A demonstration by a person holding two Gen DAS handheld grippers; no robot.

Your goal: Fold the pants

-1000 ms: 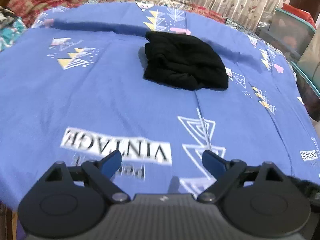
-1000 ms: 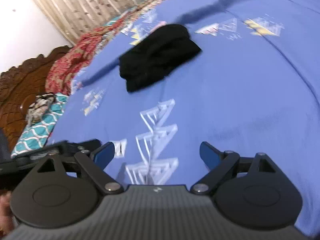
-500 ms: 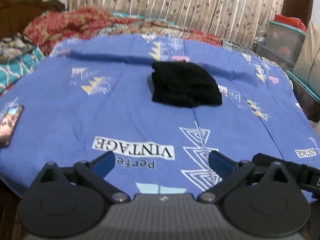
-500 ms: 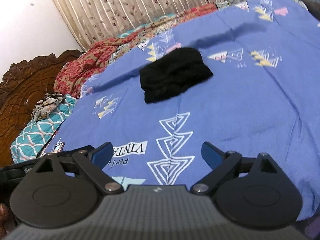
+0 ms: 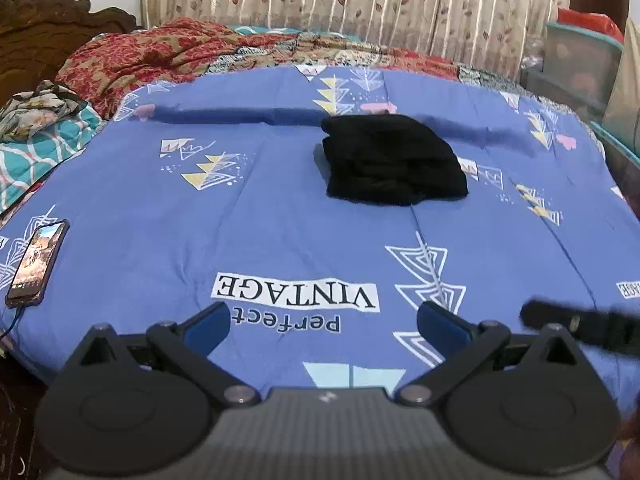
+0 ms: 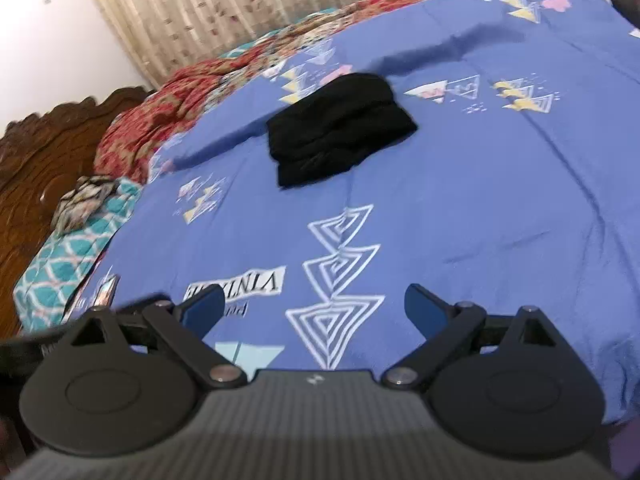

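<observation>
pants (image 5: 394,160): matt black knit cloth | bedsheet (image 5: 280,232): smooth printed cloth | headboard (image 6: 36,160): carved glossy wood

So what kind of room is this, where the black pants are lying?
Most likely a bedroom: the folded black pants lie on a blue printed bedspread, with a carved wooden headboard at one end and curtains behind the bed.

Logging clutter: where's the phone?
Left wrist view, far left: the phone lies screen-up at the blue bedspread's edge, well left of the folded black pants.

Blue printed bedspread (image 5: 280,216), carved wooden headboard (image 6: 48,152), floral curtain (image 5: 360,8), white wall (image 6: 48,32)
</observation>
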